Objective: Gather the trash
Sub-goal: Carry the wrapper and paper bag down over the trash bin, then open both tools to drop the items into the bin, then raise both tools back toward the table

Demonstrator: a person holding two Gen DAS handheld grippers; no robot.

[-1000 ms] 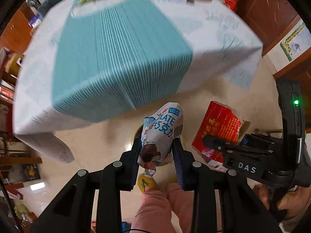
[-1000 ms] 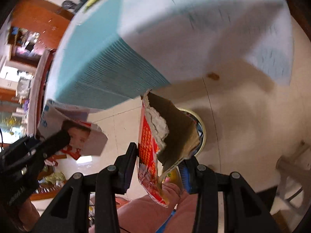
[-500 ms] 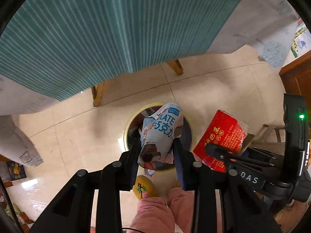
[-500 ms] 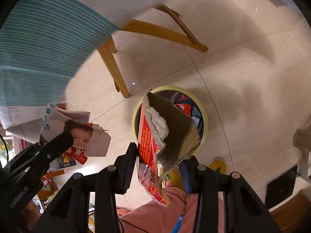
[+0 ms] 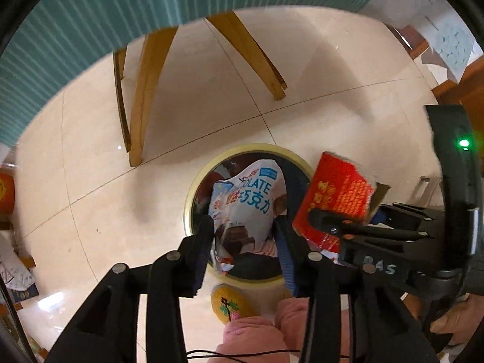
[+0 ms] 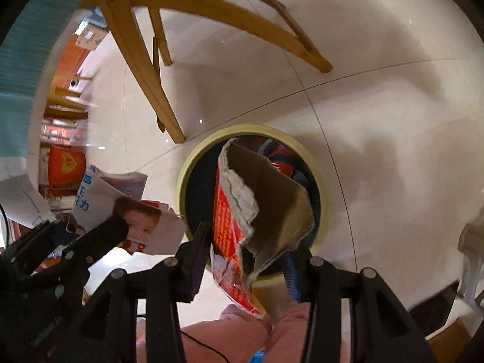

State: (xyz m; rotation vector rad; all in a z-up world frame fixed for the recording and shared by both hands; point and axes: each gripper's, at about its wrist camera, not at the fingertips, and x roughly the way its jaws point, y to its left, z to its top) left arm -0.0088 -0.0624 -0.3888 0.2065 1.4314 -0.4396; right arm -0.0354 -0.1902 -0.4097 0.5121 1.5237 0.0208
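Note:
My left gripper (image 5: 242,236) is shut on a white chocolate wrapper (image 5: 248,202) and holds it right over the round yellow-rimmed trash bin (image 5: 193,190) on the floor. My right gripper (image 6: 246,242) is shut on a torn red cardboard box (image 6: 242,202), also above the bin (image 6: 196,163). The red box (image 5: 335,196) shows in the left wrist view, just right of the bin. The wrapper (image 6: 121,199) shows in the right wrist view, left of the bin. The bin holds other trash.
Wooden table legs (image 5: 145,90) stand on the tiled floor (image 5: 332,96) behind the bin, under a teal tablecloth (image 5: 75,30). My pink trousers and yellow slipper (image 5: 227,302) are just before the bin. A red box (image 6: 65,163) lies far left.
Both grippers have come down and tilted toward the floor. The bin has grown larger and sits under both held items. The tabletop has left the view.

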